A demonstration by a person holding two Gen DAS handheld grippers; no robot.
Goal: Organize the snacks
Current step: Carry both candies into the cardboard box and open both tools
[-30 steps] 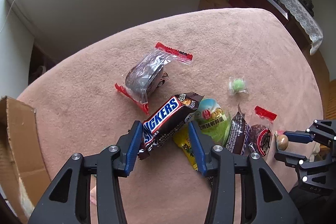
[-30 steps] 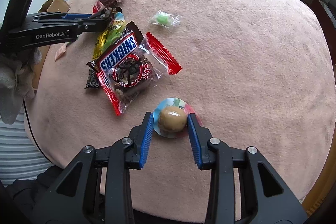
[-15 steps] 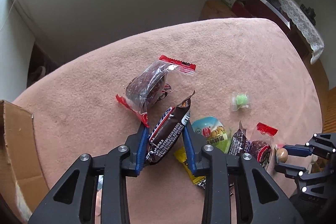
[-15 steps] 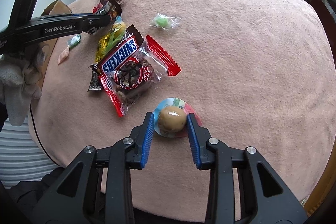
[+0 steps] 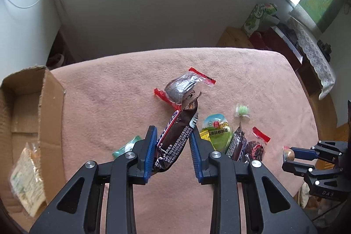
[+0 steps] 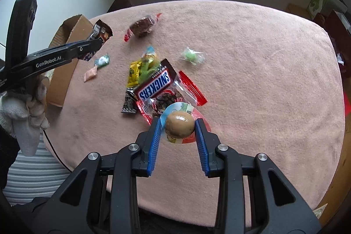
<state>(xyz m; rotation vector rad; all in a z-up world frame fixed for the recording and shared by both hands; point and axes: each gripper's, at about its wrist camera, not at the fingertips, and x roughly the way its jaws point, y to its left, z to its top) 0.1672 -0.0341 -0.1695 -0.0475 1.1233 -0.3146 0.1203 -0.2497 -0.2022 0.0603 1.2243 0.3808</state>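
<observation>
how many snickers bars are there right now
2. One Snickers bar is gripped, lifted, in the left gripper; a second Snickers bar lies on the tablecloth in the snack pile. More could be hidden inside the cardboard box.

The right gripper [image 6: 177,126] clamps a packaged brown egg [image 6: 179,126] above the pink table cover [image 6: 252,71]. Just ahead lies a Snickers bar [image 6: 154,87] (label upside down); far to its left, the left gripper [image 6: 96,44] holds another bar [image 6: 98,35] near the cardboard box [image 6: 65,71].
</observation>
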